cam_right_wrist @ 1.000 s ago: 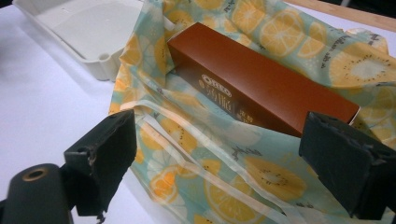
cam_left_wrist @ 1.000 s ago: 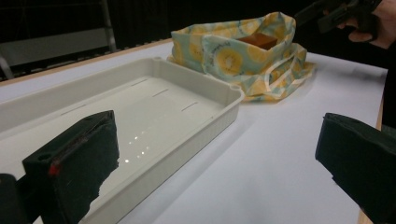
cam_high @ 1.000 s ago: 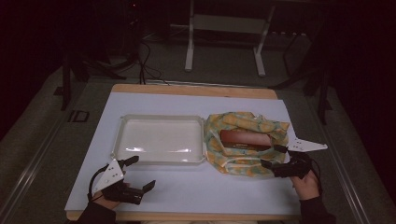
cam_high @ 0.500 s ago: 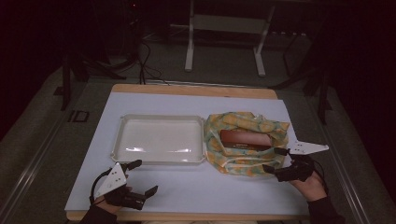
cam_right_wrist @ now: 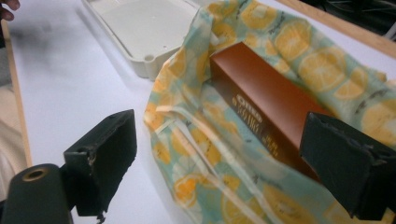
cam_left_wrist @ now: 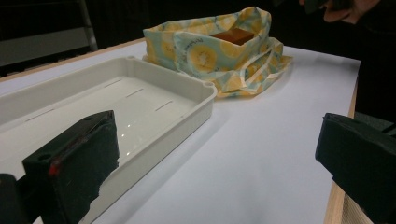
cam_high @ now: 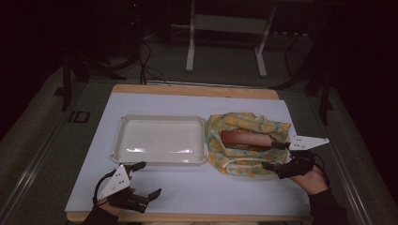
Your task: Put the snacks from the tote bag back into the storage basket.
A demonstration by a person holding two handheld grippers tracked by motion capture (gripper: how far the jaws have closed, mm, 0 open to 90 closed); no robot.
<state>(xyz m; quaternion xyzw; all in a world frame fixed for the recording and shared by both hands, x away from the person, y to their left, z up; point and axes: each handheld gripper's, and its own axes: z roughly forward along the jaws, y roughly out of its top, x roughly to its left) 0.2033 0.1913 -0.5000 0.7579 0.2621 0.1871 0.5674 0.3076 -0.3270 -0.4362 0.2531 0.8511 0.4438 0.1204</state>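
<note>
A white sheet is covering the surface (cam_high: 197, 187), leaving a strip of bare wood showing along the far edge and the near edge. The room around it is lying in near darkness; a pale metal stand (cam_high: 225, 37) is standing on the grey floor beyond the far edge, and cables (cam_high: 150, 61) are trailing across the floor to its left.

An empty white tray (cam_high: 162, 140) is sitting near the middle of the surface. Just beside it, toward the right edge, a cloth bag (cam_high: 244, 140) printed with lemon slices is lying open, and a long brown box (cam_high: 246, 139) is resting inside it.

The left claw (cam_high: 141, 180) is hovering by the near left corner, just short of the tray's near rim, its jaws standing wide apart and gripping nothing. The right claw (cam_high: 277, 154) is reaching in at the right edge of the bag, jaws also spread wide and empty; in the right gripper view one jaw is sitting over the near end of the box (cam_right_wrist: 266, 105) and the other over bare white sheet beside the bag (cam_right_wrist: 224, 140).
</note>
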